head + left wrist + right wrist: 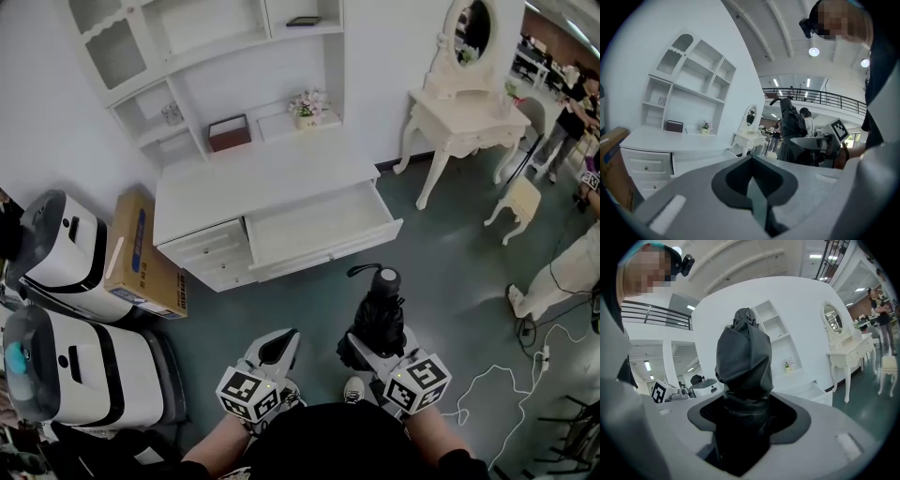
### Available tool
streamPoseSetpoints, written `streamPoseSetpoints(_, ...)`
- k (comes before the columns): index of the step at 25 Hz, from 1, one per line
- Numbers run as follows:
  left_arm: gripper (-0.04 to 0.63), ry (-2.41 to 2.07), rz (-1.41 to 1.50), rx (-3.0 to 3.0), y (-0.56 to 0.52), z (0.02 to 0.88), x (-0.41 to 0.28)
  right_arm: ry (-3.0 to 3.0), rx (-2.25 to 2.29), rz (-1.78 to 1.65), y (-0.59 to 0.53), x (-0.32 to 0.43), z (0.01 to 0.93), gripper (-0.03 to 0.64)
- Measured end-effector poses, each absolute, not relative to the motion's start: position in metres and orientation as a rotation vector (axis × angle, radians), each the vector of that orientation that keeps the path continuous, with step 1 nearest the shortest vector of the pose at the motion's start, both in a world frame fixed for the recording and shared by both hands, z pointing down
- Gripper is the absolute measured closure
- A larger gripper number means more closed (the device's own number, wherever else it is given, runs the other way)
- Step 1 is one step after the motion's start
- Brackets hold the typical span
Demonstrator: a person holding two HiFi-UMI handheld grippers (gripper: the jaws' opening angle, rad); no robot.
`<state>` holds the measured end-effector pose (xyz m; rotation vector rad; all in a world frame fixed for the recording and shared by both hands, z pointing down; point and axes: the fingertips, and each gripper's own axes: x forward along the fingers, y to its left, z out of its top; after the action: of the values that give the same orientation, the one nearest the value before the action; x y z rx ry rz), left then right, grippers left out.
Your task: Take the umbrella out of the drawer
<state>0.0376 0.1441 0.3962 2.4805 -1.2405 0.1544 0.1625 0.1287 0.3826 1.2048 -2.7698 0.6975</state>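
Note:
A black folded umbrella (382,314) stands upright in my right gripper (375,349), which is shut on its lower part; in the right gripper view the umbrella (743,380) fills the jaw gap. It hangs over the floor, in front of the white desk's open drawer (319,227), whose inside looks bare. My left gripper (274,349) is beside it on the left, shut with nothing in it; the left gripper view shows its jaws (757,197) closed together and the umbrella (790,129) off to the right.
The white desk (253,183) with shelves stands ahead. A cardboard box (141,258) and two white machines (66,253) are at the left. A white vanity table (464,117), a stool (520,202) and people stand at the right. Cables (506,384) lie on the floor.

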Motion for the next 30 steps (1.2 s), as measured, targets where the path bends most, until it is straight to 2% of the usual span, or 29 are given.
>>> streamPoseSetpoints(30,0.594,-1.351,0.135,2.429,0.178,0.407,0.103,-2.820,1.014,0.697,0.151,0.215,0.397,0.314)
